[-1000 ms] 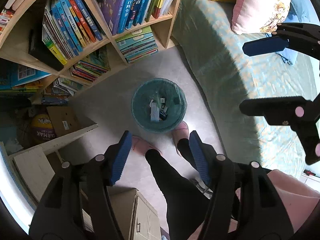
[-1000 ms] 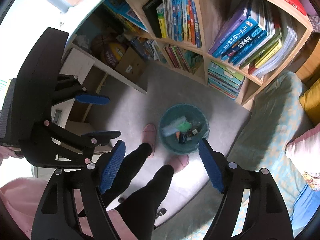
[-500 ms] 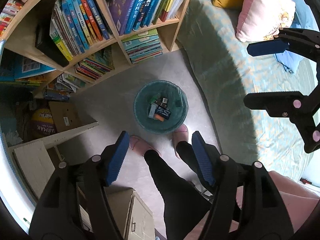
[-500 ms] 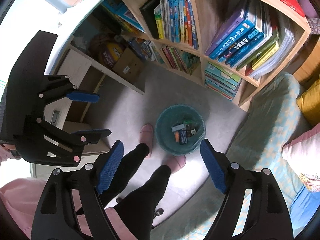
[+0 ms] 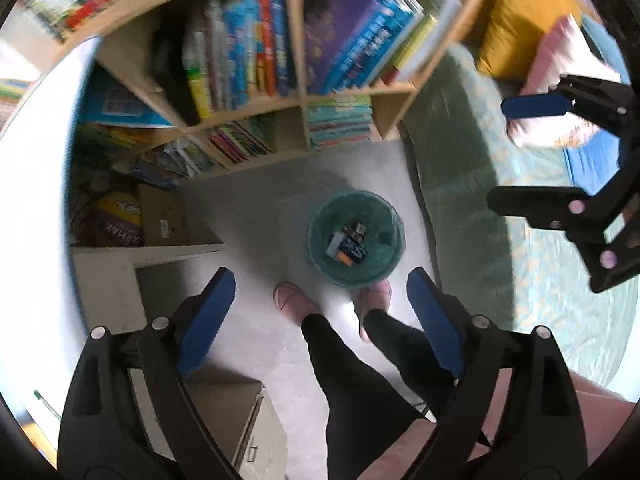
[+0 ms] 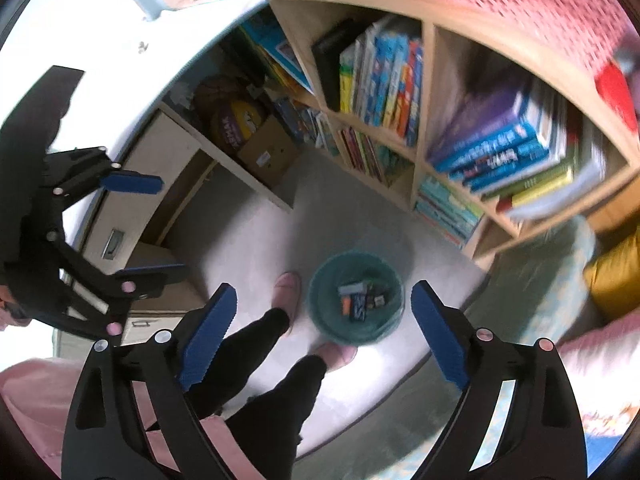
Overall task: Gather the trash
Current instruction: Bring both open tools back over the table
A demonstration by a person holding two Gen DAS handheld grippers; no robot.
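Note:
A teal waste bin point(image 5: 384, 236) stands on the grey floor far below, between the bookshelf and the bed. Several small pieces of trash point(image 5: 345, 249) lie in its bottom: blue, orange and dark packets. My left gripper point(image 5: 320, 280) points straight down above it, its jaws opening with nothing between the blue pads. My right gripper point(image 5: 498, 154) hangs at the right over the bed, its jaws opening too, and empty. The right wrist view shows the same bin point(image 6: 328, 320) and trash point(image 6: 358, 300) between the fingers of the right gripper point(image 6: 323, 290), with the left gripper point(image 6: 172, 227) at the left.
A wooden bookshelf point(image 5: 298, 96) full of books rises behind the bin. A bed with a green cover point(image 5: 464, 208) and pillows point(image 5: 556, 68) lies to the right. A cardboard box point(image 5: 162, 220), a basketball point(image 5: 118, 220) and a drawer unit point(image 5: 240, 420) stand left. The person's legs and pink slippers point(image 5: 290, 298) are beside the bin.
Both grippers have risen, so the bin looks smaller and farther below. Both pairs of jaws stand wider. The views have rolled, and the loose pieces have settled in the bin.

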